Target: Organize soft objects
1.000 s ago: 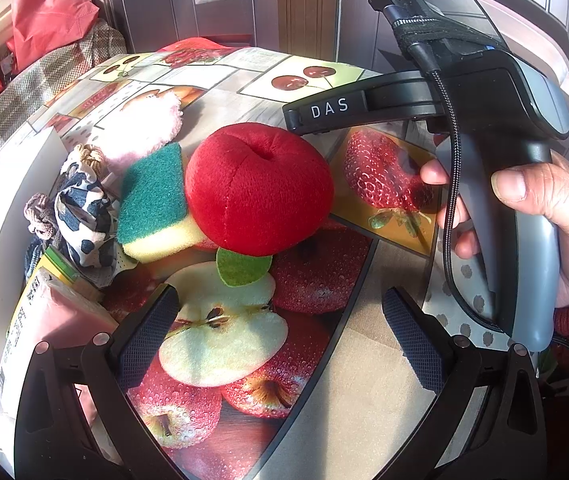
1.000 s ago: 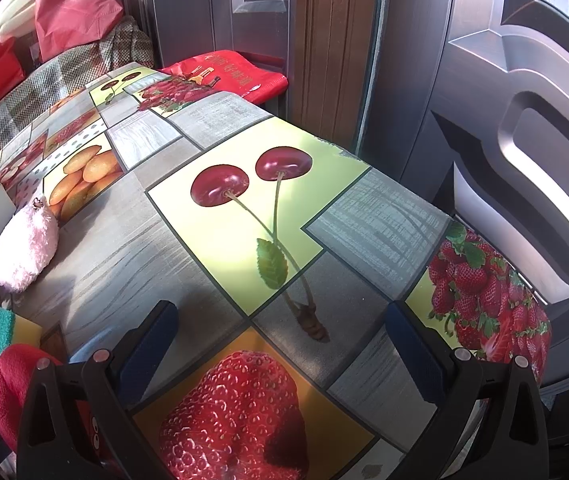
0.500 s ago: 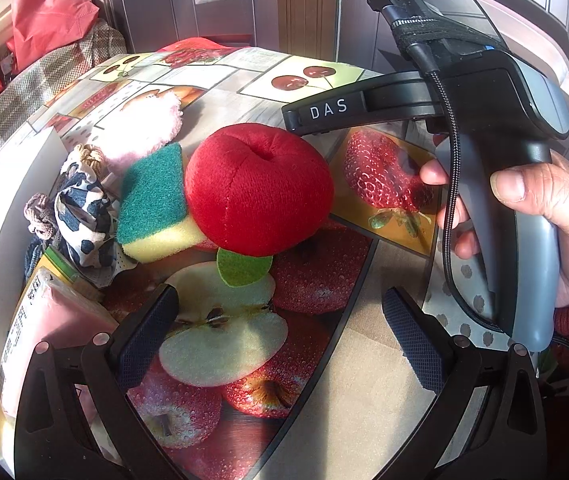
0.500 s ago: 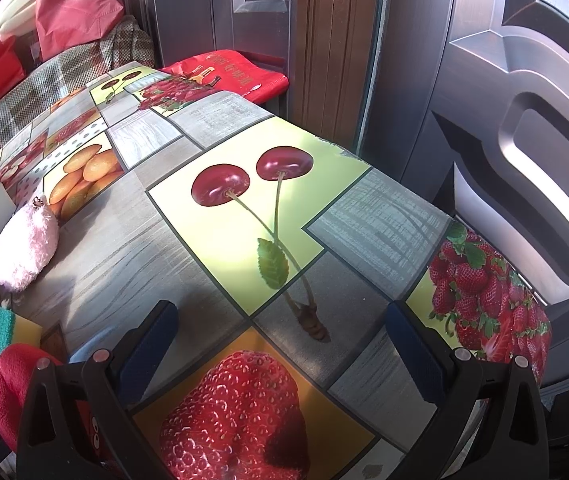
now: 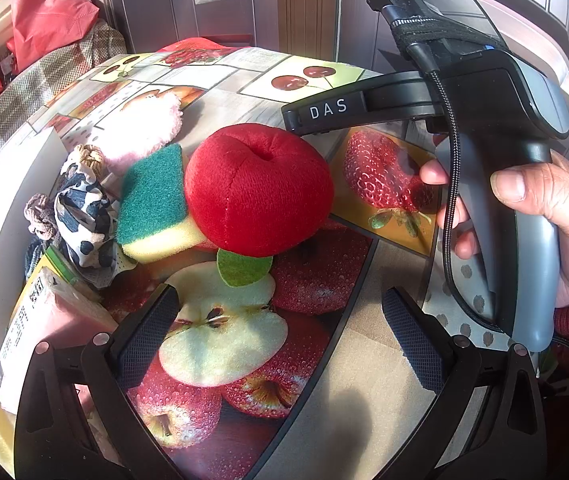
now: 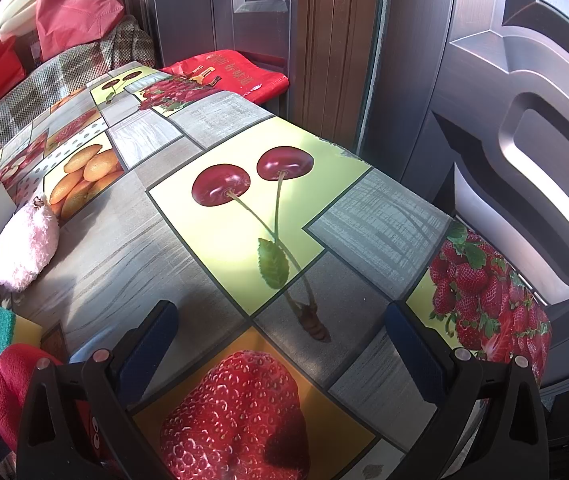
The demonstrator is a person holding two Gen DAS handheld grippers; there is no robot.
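Note:
A red plush apple [image 5: 258, 190] with a green felt leaf sits on the fruit-print tablecloth, just ahead of my open left gripper [image 5: 280, 326]. Against its left side leans a green and yellow sponge [image 5: 154, 204]. Further left lie a cow-print cloth [image 5: 82, 220] and a pink fluffy toy [image 5: 140, 130]. A pink tissue pack [image 5: 50, 324] lies at the near left. My right gripper [image 6: 282, 342] hangs open over a printed strawberry, nothing between its fingers. In the right wrist view the plush apple [image 6: 8, 380], the sponge [image 6: 4, 326] and the pink toy [image 6: 26, 246] show at the left edge.
A white box [image 5: 0, 216] runs along the table's left side. A person's hand [image 5: 540, 216] holds the right gripper's handle at the right of the left wrist view. Doors stand close behind the table. Red bags [image 6: 72, 8] rest on a plaid seat at the back left.

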